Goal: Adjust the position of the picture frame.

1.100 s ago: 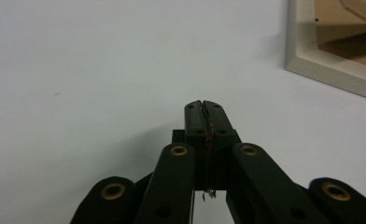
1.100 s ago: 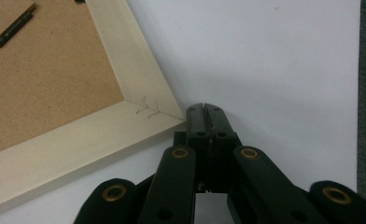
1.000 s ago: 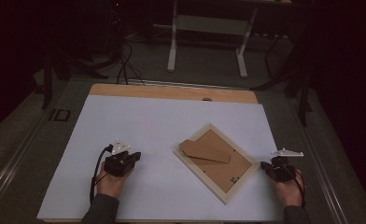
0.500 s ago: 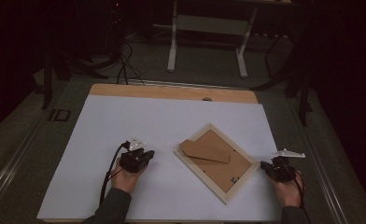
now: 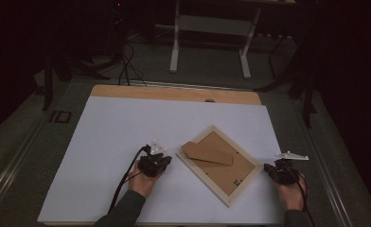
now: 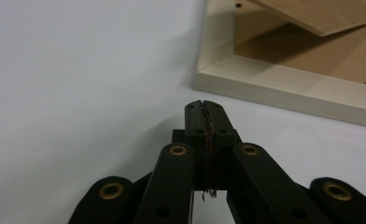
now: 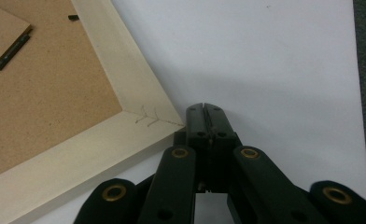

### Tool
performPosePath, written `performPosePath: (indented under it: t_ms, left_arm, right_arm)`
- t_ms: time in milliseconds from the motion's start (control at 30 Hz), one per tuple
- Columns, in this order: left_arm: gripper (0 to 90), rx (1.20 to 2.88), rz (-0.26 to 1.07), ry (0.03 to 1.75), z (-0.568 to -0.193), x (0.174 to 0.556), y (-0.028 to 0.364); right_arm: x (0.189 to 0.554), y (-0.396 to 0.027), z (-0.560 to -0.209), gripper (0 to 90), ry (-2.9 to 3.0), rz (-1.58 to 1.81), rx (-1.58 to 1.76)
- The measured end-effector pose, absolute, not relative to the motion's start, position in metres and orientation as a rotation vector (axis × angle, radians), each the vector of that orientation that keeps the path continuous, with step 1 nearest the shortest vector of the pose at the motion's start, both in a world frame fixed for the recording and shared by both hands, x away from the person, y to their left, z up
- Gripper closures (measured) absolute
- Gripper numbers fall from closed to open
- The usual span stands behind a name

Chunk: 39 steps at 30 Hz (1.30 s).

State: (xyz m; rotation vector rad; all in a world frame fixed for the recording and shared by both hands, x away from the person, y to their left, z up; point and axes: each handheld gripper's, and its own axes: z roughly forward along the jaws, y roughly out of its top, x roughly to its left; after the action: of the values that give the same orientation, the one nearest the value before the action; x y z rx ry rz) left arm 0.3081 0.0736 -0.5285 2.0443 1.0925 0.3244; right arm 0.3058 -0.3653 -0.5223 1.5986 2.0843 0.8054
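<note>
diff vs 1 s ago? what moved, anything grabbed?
The left gripper slid right across the white sheet toward the picture frame, fingers shut, holding nothing. The right gripper stayed at the frame's right corner, shut and empty. The frame did not move.

High view: above the near table edge, facing forward and down, far off.
Left gripper view: low, close, along its closed jaws toward the picture frame [image 6: 284,95].
Right gripper view: the same, frame corner left of its jaws.
Shared: the frame, seen by all 3.

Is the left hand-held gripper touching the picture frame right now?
No, in the left gripper view the left hand-held gripper is shut, with white table surface between its tips and the picture frame.
</note>
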Motion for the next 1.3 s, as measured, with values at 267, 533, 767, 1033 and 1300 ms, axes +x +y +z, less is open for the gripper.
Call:
performPosePath:
  t_ms: [267, 533, 767, 1033, 1300]
  left_arm:
    - [90.0, 2.088, 0.320, 1.055, -0.534, 0.308, 0.054]
    - [90.0, 2.117, 0.300, 1.019, -0.536, 0.307, 0.041]
    - [90.0, 2.133, 0.308, 1.005, -0.536, 0.305, 0.039]
    - [90.0, 2.101, 0.335, 1.046, -0.534, 0.311, 0.049]
    - [90.0, 2.042, 0.368, 1.133, -0.527, 0.331, 0.073]
  right_arm:
    - [0.304, -0.363, -0.523, 89.8, 2.057, 0.811, 1.617]
    - [0.304, -0.358, -0.524, 89.8, 2.024, 0.818, 1.650]
    - [0.305, -0.351, -0.524, 89.7, 2.022, 0.803, 1.642]
    - [0.299, -0.355, -0.519, 88.4, 2.055, 0.792, 1.666]
    - [0.295, -0.351, -0.518, 89.8, 2.123, 0.764, 1.639]
